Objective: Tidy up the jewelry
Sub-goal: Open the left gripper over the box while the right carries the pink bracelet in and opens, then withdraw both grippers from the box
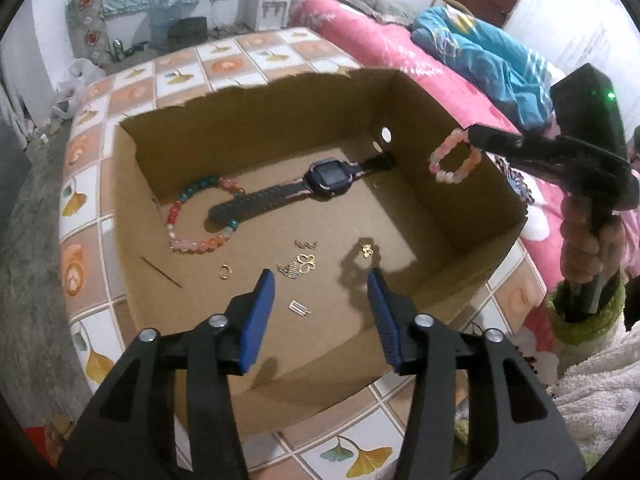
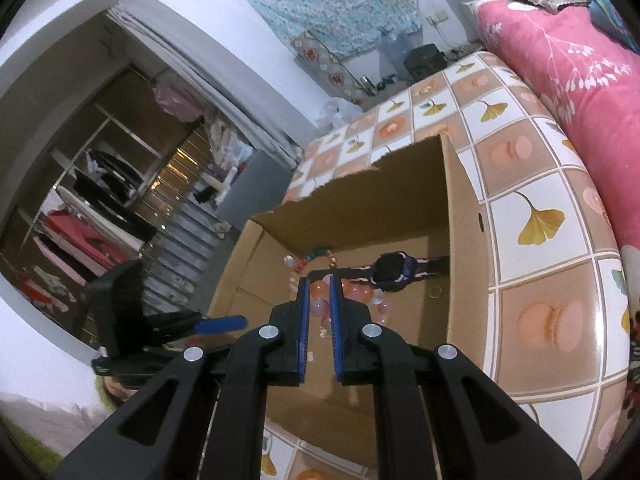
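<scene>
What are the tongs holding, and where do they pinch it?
The right tongs pinch the pink bead bracelet at the top of its loop, so it dangles over the cardboard box. The left tongs are open and hold nothing.

Matt cardboard box (image 1: 460,216), glossy bead bracelet (image 1: 454,158), shiny gold charm (image 1: 307,263)

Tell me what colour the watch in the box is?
Dark navy blue watch, seen best from the left wrist.

White walls (image 2: 248,40), pink quilt (image 1: 400,52), tile-patterned bed cover (image 1: 224,64).
</scene>
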The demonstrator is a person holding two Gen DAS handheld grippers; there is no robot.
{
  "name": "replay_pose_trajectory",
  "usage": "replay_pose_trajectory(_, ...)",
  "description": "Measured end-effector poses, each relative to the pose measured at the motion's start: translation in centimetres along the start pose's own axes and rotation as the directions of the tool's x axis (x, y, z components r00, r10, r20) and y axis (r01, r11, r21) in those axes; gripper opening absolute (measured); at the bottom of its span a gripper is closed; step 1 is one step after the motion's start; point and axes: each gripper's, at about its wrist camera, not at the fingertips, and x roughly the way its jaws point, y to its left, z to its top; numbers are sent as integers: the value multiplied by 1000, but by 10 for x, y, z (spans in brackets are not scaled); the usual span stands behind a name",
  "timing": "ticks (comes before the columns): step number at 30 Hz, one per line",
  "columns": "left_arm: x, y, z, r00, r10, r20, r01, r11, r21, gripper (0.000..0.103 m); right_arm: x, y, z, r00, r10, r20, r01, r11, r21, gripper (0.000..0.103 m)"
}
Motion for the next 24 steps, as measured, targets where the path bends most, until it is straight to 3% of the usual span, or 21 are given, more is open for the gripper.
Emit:
replay_pose_trajectory(2, -8, 0, -3, 999, 10, 35, -10, 1000, -3, 58, 8, 2, 4, 1000, -13, -28, 13, 1000, -7, 10)
replay_pose_trajectory(6, -22, -2, -8, 995, 38, 97, -38, 999, -5, 66, 21, 13, 11, 995, -72, -73, 69, 996, -50, 11)
replay_pose_trajectory(10, -32, -3, -15, 988, 54, 143, -53, 999, -14, 72, 16, 22, 12, 973, -228, -39, 223, 968, -114, 11)
replay_pose_trajectory(18, -49, -3, -27, 975, 57, 216, -52, 998, -31, 77, -17, 22, 1, 955, -294, 35, 296, 953, -71, 11)
replay_pose_trajectory(20, -53, 0, -32, 968, 75, 238, -65, 997, -51, 82, -30, 21, -5, 947, -313, 68, 316, 948, -46, 23)
replay_pose_trajectory(24, -60, 11, -44, 952, 132, 275, -100, 987, -124, 87, -49, 10, -19, 921, -372, 118, 372, 928, 20, 36)
